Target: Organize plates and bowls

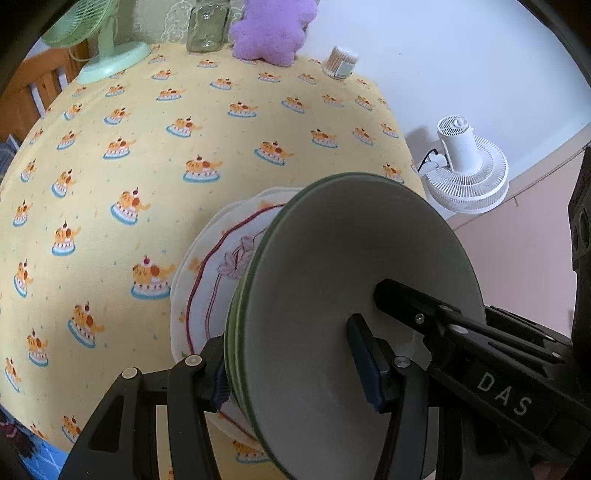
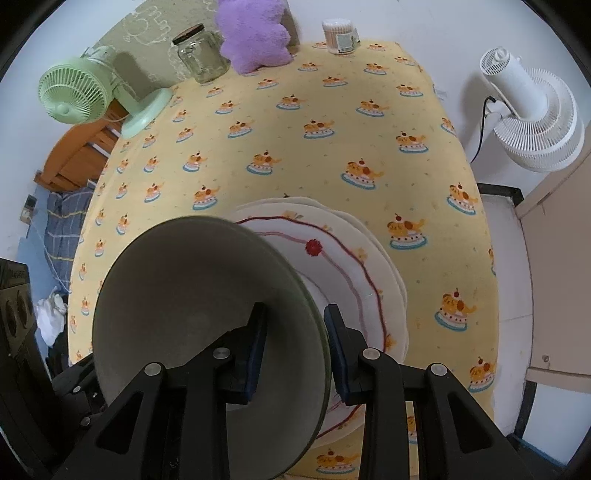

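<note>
A grey bowl with a dark green rim (image 1: 332,258) (image 2: 177,295) is held tilted between both grippers, over a stack of white plates (image 1: 207,280) (image 2: 354,266) with red lines and a flower print. My left gripper (image 1: 291,360) is shut on the bowl's left wall, one pad outside and one inside. My right gripper (image 2: 295,343) is shut on the opposite wall in the same way; its inner finger (image 1: 406,306) shows inside the bowl. The rim looks layered, so there may be more than one nested bowl. Whether the bowl touches the plates is hidden.
The yellow cake-print tablecloth (image 2: 295,147) covers the table. Along its far edge stand a green fan (image 2: 74,92), a glass jar (image 2: 201,55), a purple plush (image 2: 255,37) and a cotton swab tub (image 2: 340,35). A white fan (image 2: 535,118) stands off the table's right side.
</note>
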Tool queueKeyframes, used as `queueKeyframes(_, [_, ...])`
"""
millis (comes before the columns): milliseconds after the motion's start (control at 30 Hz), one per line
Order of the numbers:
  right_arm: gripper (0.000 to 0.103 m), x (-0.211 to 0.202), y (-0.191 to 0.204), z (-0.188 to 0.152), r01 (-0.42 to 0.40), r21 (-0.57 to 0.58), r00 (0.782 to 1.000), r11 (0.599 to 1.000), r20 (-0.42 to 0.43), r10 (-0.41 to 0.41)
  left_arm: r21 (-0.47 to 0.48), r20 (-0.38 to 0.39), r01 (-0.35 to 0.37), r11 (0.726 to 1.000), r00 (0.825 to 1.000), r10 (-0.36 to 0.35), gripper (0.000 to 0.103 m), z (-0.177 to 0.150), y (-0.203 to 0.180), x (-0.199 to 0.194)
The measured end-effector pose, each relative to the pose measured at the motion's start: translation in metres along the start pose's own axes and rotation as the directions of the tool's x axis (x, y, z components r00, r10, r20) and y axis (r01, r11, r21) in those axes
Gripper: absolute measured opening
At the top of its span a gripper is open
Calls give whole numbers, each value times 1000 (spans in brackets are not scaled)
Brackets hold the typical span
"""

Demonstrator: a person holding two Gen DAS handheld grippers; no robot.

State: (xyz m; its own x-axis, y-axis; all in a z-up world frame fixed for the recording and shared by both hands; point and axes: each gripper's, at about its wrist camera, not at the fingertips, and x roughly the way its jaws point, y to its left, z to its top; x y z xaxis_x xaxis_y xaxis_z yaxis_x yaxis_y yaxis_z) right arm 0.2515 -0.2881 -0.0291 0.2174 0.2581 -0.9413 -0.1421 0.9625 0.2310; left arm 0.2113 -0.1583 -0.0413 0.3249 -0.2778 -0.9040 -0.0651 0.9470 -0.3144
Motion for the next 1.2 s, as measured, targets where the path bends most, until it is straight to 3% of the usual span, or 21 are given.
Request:
queueKeyframes(600, [37, -1, -14, 8, 0, 14, 1000, 1000, -4, 0, 5, -19, -3, 1000, 1000, 3, 55, 7, -12, 8])
queueKeyframes(800, [56, 1, -7, 4, -31, -24, 1000, 999, -1, 31, 61, 3, -64, 996, 998, 64, 67, 4, -22, 6])
queueKeyframes(933, [65, -2, -7, 1, -40, -36, 999, 999, 21, 40, 41, 27, -119, 992, 993, 118, 84, -1, -19, 1])
queueKeyframes(1067, [66, -11, -5, -2, -24, -53, 998, 998, 59, 27, 55, 62, -183, 982, 982, 180, 88, -2, -24, -10])
queueKeyframes(1200, [67, -27, 1, -4, 4, -72, 994, 997, 112, 5, 59, 107, -176, 983, 980, 169, 90, -5, -24, -26])
